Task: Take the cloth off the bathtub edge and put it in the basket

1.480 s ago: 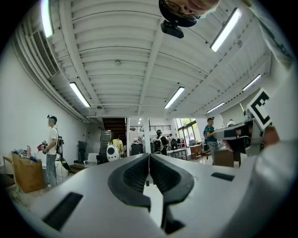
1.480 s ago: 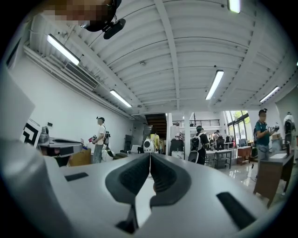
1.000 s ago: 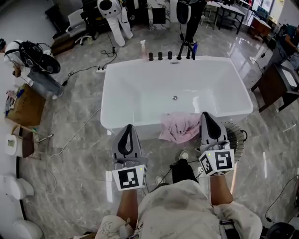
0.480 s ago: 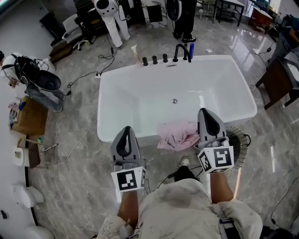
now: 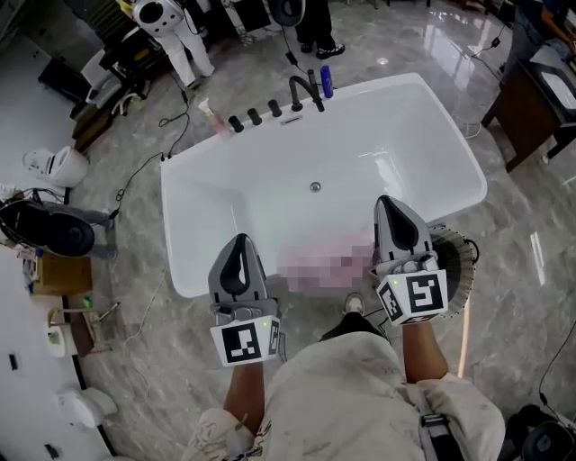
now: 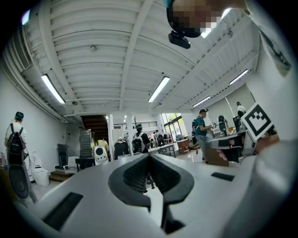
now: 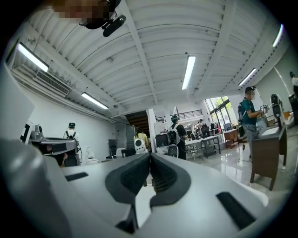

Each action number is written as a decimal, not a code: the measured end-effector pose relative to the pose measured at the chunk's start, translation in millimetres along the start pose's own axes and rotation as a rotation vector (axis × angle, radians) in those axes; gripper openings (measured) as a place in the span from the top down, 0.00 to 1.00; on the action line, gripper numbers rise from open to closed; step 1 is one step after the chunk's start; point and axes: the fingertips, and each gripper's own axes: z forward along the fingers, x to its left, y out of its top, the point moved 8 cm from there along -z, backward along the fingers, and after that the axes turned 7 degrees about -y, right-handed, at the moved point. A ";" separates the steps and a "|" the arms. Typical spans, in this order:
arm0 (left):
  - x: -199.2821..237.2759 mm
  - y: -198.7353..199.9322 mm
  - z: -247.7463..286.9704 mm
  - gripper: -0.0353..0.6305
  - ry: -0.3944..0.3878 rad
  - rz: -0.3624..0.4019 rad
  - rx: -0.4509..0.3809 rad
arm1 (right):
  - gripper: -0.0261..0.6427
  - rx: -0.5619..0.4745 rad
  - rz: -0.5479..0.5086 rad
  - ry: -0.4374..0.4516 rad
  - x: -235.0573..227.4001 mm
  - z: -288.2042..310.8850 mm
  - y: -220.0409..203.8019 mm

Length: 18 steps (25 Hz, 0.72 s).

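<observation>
The pink cloth (image 5: pixel 324 264) lies over the near rim of the white bathtub (image 5: pixel 193 275) and shows only as a blurred pink patch. My left gripper (image 5: pixel 239 239) is shut and empty, its tip over the rim just left of the cloth. On the cloth's right my right gripper (image 5: pixel 393 202) is also shut and empty, its tip reaching over the tub's edge. A round wire basket (image 5: pixel 455 257) stands on the floor beside the tub, partly hidden by the right gripper. Both gripper views look level across the room, with the left gripper (image 6: pixel 150 157) and the right gripper (image 7: pixel 150 157) closed on nothing.
A black faucet (image 5: pixel 301 88) with knobs and bottles lines the tub's far rim. A dark table (image 5: pixel 540 99) stands at the right. Cables, a fan-like machine (image 5: pixel 54 230) and a white robot (image 5: pixel 166 27) are on the marble floor at left. People stand in the hall.
Both grippers have moved forward to the tub's near rim on either side of the cloth. The head view has swung, so the tub now looks tilted.
</observation>
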 end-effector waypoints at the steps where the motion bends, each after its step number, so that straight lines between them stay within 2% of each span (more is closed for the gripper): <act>1: -7.6 -0.9 12.0 0.94 -0.016 -0.004 -0.002 | 0.97 0.005 0.005 -0.009 -12.6 4.4 -1.3; 8: -47.4 -20.0 77.3 0.94 -0.079 -0.032 0.040 | 0.97 0.034 0.006 -0.049 -76.7 33.9 -9.9; 18: -78.1 -96.6 107.3 0.94 -0.177 -0.088 0.242 | 0.97 0.149 0.019 -0.090 -111.4 51.1 -57.1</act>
